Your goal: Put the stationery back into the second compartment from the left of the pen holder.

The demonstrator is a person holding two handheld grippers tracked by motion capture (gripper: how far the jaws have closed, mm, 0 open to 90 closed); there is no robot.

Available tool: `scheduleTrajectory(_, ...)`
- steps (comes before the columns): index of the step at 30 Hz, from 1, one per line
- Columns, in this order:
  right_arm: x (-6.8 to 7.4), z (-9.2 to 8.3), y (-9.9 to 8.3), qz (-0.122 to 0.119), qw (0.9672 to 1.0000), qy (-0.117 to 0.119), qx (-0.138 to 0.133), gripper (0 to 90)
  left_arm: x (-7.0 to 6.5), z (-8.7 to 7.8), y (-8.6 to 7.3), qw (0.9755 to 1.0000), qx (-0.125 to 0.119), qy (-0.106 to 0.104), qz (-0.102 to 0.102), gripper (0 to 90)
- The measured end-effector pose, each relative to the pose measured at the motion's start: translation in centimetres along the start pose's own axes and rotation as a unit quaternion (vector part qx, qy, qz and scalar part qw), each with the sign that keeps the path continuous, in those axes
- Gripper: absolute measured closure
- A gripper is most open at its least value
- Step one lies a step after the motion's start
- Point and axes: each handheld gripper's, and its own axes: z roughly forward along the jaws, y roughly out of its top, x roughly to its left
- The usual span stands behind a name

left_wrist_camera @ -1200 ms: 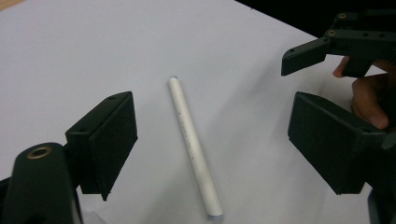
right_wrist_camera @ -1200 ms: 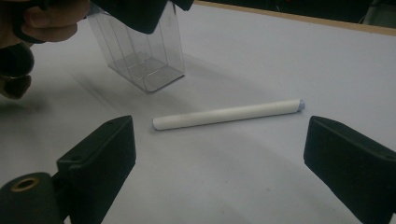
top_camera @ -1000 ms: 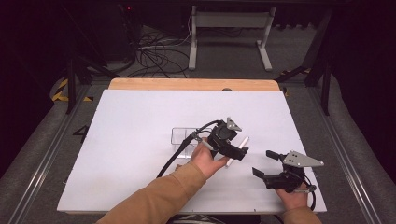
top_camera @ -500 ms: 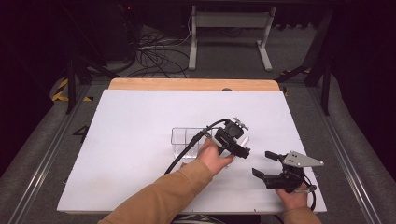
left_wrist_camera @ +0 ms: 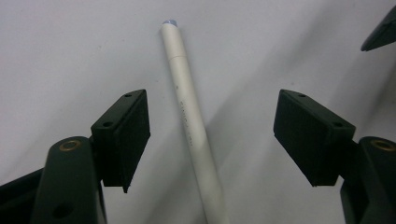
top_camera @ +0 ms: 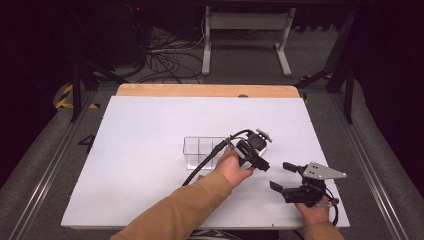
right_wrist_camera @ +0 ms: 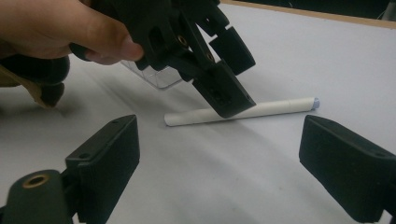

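My left claw [left_wrist_camera: 212,135] straddles slim white plastic pen [left_wrist_camera: 189,116], jaws just narrowing, pads clear. High view hides pen; right claw [top_camera: 287,176] wide, empty.

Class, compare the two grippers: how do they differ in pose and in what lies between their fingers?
The left gripper tilts down over the white pen, which lies untouched between its just-closing fingers. The right gripper rests level, farther from the pen, nothing between its fingers. Both are open.
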Motion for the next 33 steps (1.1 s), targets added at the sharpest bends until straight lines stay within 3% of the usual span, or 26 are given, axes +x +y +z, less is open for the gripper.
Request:
scheduleTrajectory(15, 0.0, 0.0, 0.0, -0.002, 1.0000, 0.006, -0.001, 13.4, 0.4, 1.9, 0.5, 0.9994, 0.021, 0.016, -0.021, 40.2)
scheduleTrajectory(28, 0.0, 0.0, 0.0, -0.004, 1.0000, 0.008, -0.002, 13.5, 0.2, 2.5, 0.6, 0.9985, 0.035, 0.029, -0.030, 55.5)
scheduleTrajectory(33, 0.0, 0.0, 0.0, -0.004, 1.0000, 0.008, -0.001, 13.5, 0.0, 2.7, 0.6, 0.9984, 0.039, 0.033, -0.024, 60.4)
